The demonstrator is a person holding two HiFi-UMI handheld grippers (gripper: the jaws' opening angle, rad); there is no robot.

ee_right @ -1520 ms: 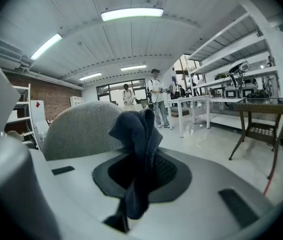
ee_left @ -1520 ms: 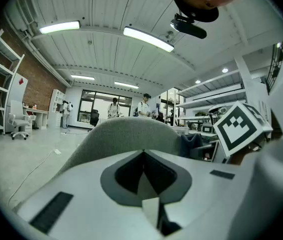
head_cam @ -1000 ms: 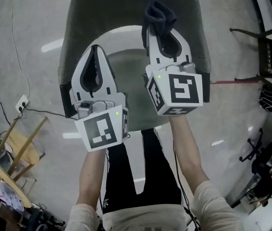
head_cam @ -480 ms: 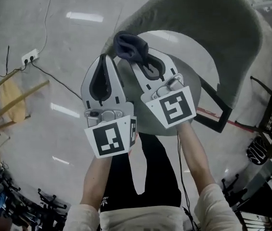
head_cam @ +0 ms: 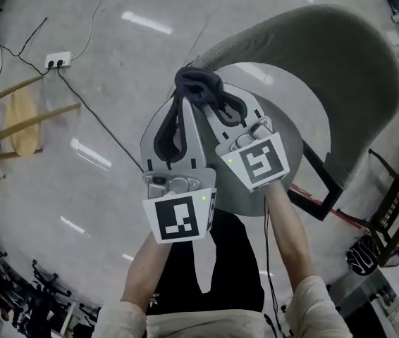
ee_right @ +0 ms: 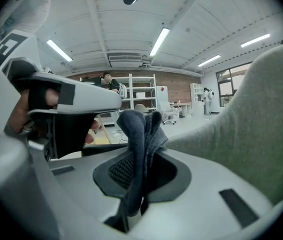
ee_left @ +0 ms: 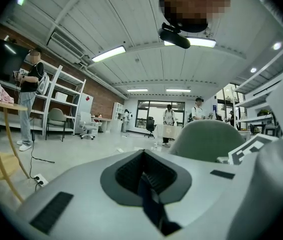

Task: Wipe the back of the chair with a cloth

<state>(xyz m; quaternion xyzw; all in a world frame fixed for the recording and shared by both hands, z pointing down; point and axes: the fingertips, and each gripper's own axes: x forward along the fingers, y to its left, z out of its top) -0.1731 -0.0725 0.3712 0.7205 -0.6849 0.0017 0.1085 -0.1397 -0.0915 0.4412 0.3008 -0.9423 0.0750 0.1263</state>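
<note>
A grey-green chair back curves round a pale seat at the upper right of the head view. My right gripper is shut on a dark blue cloth, which bunches above its tips over the seat's left edge. In the right gripper view the cloth stands up between the jaws, with the chair back close on the right. My left gripper is shut, its tips right beside the cloth; I cannot tell whether they touch. The chair back lies ahead in the left gripper view.
A power strip with trailing cables lies on the grey floor at the upper left. A wooden stool stands at the left and a black-framed chair at the right. People and shelves are farther off.
The head view has swung, so the chair now sits to the right. Both grippers have drawn together, and the left gripper's tips have come up beside the cloth.
</note>
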